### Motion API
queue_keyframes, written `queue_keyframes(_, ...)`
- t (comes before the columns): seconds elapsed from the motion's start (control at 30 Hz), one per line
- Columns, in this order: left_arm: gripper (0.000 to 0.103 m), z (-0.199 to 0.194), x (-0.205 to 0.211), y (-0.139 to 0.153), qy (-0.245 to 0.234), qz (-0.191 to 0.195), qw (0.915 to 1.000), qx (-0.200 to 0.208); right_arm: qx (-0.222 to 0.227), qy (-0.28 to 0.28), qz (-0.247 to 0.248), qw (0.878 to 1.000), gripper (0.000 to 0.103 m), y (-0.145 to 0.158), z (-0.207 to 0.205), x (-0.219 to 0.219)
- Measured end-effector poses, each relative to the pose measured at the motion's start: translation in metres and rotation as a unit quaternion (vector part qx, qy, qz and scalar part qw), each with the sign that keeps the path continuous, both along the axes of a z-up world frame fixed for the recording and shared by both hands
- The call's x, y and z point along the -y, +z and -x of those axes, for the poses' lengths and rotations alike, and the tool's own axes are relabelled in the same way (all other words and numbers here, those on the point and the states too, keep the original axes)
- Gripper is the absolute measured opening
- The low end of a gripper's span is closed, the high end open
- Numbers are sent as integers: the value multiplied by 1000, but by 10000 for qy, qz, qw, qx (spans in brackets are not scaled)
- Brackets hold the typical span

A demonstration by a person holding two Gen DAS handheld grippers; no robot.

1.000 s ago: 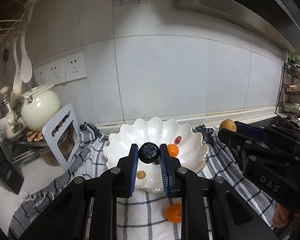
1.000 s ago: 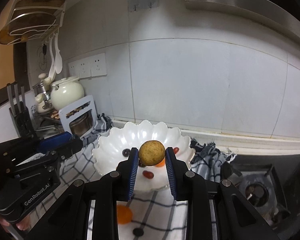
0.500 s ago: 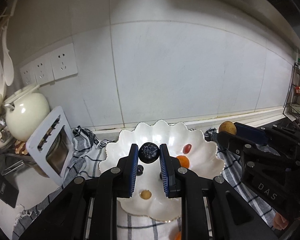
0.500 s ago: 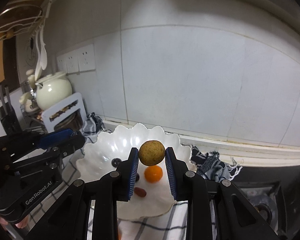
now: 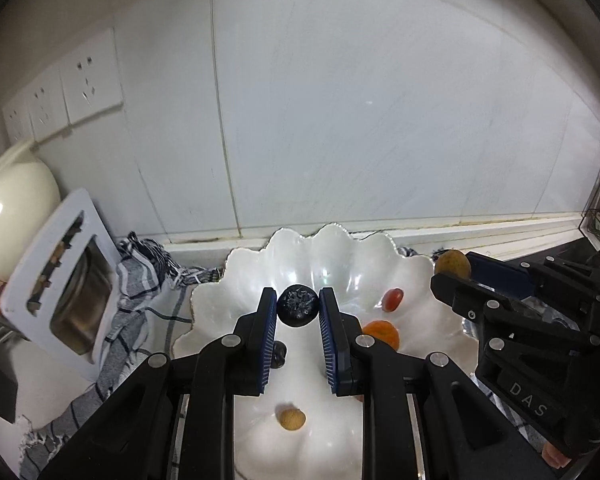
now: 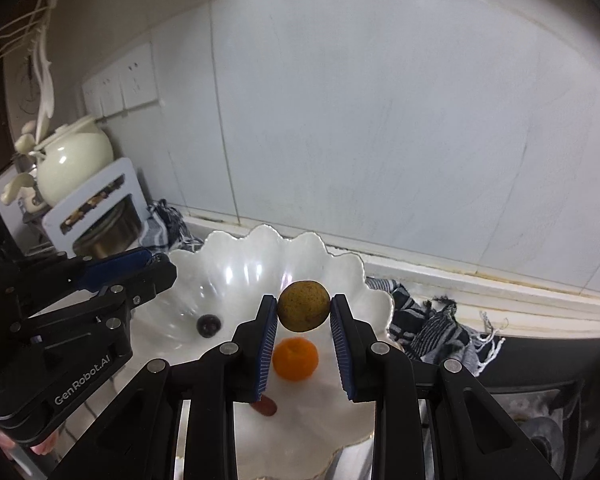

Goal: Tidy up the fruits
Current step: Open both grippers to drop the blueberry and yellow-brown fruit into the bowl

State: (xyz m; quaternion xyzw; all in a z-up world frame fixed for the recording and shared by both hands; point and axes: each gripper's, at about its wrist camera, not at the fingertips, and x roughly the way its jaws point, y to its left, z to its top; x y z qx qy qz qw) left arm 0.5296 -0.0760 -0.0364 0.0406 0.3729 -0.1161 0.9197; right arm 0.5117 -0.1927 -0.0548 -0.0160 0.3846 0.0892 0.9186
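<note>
Since a second ago both my hands have carried forward and a little down, so the white scalloped bowl [image 5: 414,276] that sat ahead of the jaws now lies right beneath them. My left gripper [image 5: 298,312] has its jaws closed tight on a dark wrinkled fruit [image 5: 298,310], pinched at the very tips. My right gripper [image 6: 304,314] has its jaws clamped on a yellow-brown round fruit [image 6: 303,306], a somewhat wider hold, again at the tips.

Both fruits are round, so no long axis matters; what counts is that each hangs directly above the bowl's basin. The left one is over the middle, the right one over the right half, above a small orange [image 6: 295,359]. A red oval fruit [image 5: 392,299], a tan fruit [image 5: 291,418] and a dark berry [image 6: 209,324] already lie inside. The bowl rests on a checked cloth [image 5: 140,280] spread over the surface. Parting the jaws looks like the next step for either hand.
</note>
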Motion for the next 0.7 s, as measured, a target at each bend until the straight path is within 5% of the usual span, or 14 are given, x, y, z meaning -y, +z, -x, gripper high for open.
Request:
queue_keyframes(0.57,23,-46,6,-47,230,-372,9969,-656,-913,-63,-89,9958,29,-47,-48,2)
queue_keyframes(0.7,37,-46,5,-50,281,-433,9965,-664,-976,-117,-113,9951,39,-51,-51,4)
